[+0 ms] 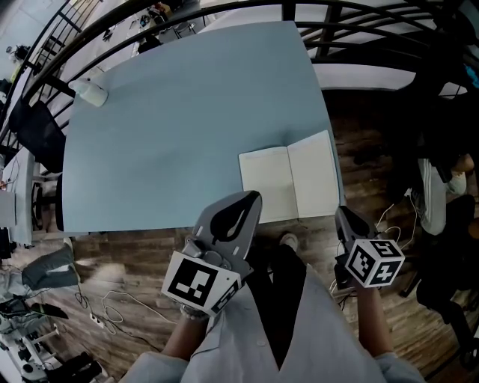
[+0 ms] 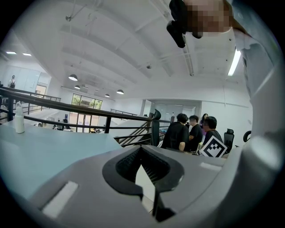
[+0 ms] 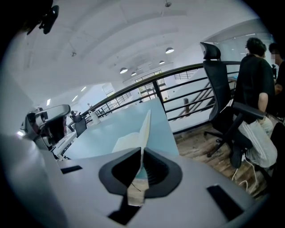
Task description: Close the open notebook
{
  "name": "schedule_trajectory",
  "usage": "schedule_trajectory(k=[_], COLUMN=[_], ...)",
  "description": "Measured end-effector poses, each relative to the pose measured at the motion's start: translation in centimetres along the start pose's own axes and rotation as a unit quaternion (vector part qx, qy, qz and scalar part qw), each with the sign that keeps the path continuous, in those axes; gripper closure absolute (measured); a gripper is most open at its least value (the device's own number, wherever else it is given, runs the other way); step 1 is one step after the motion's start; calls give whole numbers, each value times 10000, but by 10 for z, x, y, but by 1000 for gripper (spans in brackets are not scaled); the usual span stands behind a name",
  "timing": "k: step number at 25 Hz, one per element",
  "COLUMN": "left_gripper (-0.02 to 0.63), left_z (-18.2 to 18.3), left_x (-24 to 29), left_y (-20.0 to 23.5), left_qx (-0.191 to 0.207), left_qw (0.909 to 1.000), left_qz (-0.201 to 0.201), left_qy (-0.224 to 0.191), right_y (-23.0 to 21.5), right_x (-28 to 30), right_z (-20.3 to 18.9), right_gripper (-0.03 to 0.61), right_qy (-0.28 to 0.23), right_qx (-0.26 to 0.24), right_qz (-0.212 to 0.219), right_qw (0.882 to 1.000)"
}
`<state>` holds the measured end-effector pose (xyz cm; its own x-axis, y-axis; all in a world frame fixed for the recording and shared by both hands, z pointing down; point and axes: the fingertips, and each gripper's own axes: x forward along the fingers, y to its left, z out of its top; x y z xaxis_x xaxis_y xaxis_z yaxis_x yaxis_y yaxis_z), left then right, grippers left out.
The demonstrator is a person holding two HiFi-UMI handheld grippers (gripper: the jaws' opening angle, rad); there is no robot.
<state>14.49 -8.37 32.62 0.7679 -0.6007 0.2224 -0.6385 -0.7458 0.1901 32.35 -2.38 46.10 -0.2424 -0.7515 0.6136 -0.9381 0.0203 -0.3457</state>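
Note:
The open notebook (image 1: 269, 183) lies at the front right corner of the blue table (image 1: 187, 127), white pages up. My right gripper (image 1: 346, 215) is at its front right corner, shut on the outer edge of the right page (image 1: 314, 172). In the right gripper view that page (image 3: 145, 129) rises edge-on out of the jaws of my right gripper (image 3: 137, 193), beside the flat left page (image 3: 127, 142). My left gripper (image 1: 252, 198) hovers over the notebook's front left corner, shut and holding nothing. Between the tips of the left gripper (image 2: 149, 196) only a sliver of white page (image 2: 144, 178) shows.
A white bottle (image 1: 91, 91) stands at the table's far left corner, also seen as the bottle (image 2: 19, 118). A dark railing (image 1: 359, 15) runs behind the table. An office chair (image 3: 222, 102) and several people (image 2: 191, 133) are to the right. Cables (image 1: 112, 303) lie on the wooden floor.

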Motion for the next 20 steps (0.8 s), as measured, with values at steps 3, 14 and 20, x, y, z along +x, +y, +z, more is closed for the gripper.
schedule_trajectory(k=[3, 14, 20], left_gripper=[611, 611, 611], left_z=[4, 4, 1], left_x=[-1, -14, -24], left_y=[0, 7, 9], left_qx=[8, 36, -34], left_qw=[10000, 10000, 10000], left_qz=[-13, 10, 46], left_qy=[-18, -68, -9], right_y=[9, 37, 53], right_x=[-2, -1, 0], right_z=[4, 5, 3], right_gripper=[563, 563, 563], right_qy=[-31, -129, -155], right_qx=[-55, -143, -193], right_qz=[58, 272, 392], right_qw=[10000, 9994, 9989])
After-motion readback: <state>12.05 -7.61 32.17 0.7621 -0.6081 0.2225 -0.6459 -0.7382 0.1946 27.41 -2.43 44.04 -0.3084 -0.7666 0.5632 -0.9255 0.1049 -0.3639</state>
